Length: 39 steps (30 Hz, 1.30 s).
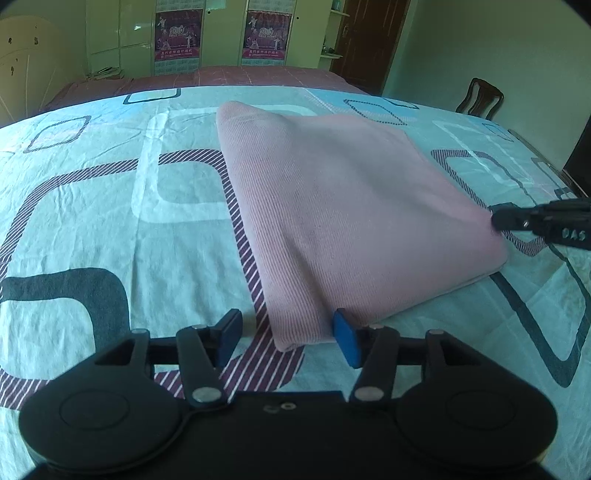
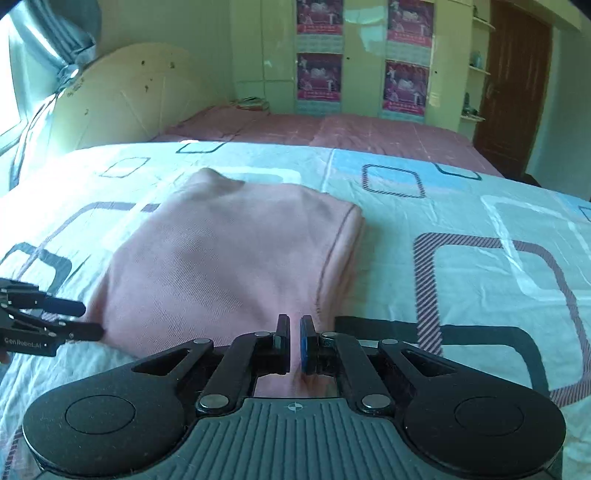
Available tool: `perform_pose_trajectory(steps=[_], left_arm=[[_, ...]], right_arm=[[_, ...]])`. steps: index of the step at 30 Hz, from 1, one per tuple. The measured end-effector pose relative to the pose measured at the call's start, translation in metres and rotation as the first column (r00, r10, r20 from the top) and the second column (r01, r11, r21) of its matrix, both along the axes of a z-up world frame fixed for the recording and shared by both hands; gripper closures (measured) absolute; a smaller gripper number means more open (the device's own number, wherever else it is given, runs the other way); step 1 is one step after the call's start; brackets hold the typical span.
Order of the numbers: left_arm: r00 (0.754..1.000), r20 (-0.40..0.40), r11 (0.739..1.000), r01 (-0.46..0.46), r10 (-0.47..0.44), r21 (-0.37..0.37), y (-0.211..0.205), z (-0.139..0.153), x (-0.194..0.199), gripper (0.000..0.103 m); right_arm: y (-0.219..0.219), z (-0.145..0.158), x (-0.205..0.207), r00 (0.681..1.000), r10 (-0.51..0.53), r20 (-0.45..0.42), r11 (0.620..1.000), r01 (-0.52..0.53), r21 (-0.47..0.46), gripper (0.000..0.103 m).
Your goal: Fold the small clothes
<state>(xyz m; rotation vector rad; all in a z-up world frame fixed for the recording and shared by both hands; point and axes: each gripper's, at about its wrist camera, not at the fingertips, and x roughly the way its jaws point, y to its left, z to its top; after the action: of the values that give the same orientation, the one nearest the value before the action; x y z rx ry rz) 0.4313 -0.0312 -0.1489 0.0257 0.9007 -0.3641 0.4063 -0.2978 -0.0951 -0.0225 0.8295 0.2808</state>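
Observation:
A folded pink garment point(image 1: 343, 218) lies flat on the patterned bedsheet point(image 1: 92, 206); it also shows in the right wrist view point(image 2: 225, 262). My left gripper point(image 1: 286, 336) is open, its blue pads either side of the garment's near corner, which sits between them. My right gripper point(image 2: 294, 339) is shut on the garment's near edge; pink cloth shows between the pads. In the left wrist view the right gripper point(image 1: 496, 219) touches the garment's right corner. In the right wrist view the left gripper point(image 2: 90, 319) sits open at the garment's left corner.
The bedsheet point(image 2: 461, 229) covers a wide bed. A maroon bed point(image 1: 236, 75) lies beyond. A wardrobe with posters point(image 1: 177, 33), a brown door point(image 1: 365, 40) and a wooden chair point(image 1: 480, 98) stand at the back.

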Motion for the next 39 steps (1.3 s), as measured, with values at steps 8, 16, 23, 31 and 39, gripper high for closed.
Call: perform_pose_trajectory(steps=[8, 16, 23, 31, 39], left_arm=[[0.999, -0.009, 0.999, 0.04, -0.04, 0.016, 0.006, 0.0, -0.005, 0.041], [1.0, 0.032, 1.0, 0.0, 0.0, 0.023, 0.028, 0.005, -0.008, 0.005], [0.996, 0.037, 0.993, -0.073, 0.077, -0.096, 0.044, 0.018, 0.006, 0.003], [0.988, -0.037, 0.961, -0.155, 0.15, -0.228, 0.036, 0.02, 0.059, 0.005], [0.982, -0.127, 0.95, -0.168, 0.139, -0.262, 0.017, 0.001, 0.09, 0.014]], right_arm=[[0.01, -0.023, 0.009, 0.988, -0.087, -0.124, 0.994, 0.079, -0.073, 0.101], [0.009, -0.011, 0.005, 0.971, -0.2, -0.134, 0.98, 0.198, -0.029, 0.065], [-0.006, 0.018, 0.0, 0.984, -0.175, 0.012, 0.98, 0.174, 0.094, 0.026], [-0.066, -0.011, 0.06, 0.961, -0.23, -0.155, 0.885, 0.273, 0.377, 0.046], [-0.1, -0.049, 0.086, 0.956, -0.136, -0.259, 0.799, 0.26, 0.541, 0.047]])
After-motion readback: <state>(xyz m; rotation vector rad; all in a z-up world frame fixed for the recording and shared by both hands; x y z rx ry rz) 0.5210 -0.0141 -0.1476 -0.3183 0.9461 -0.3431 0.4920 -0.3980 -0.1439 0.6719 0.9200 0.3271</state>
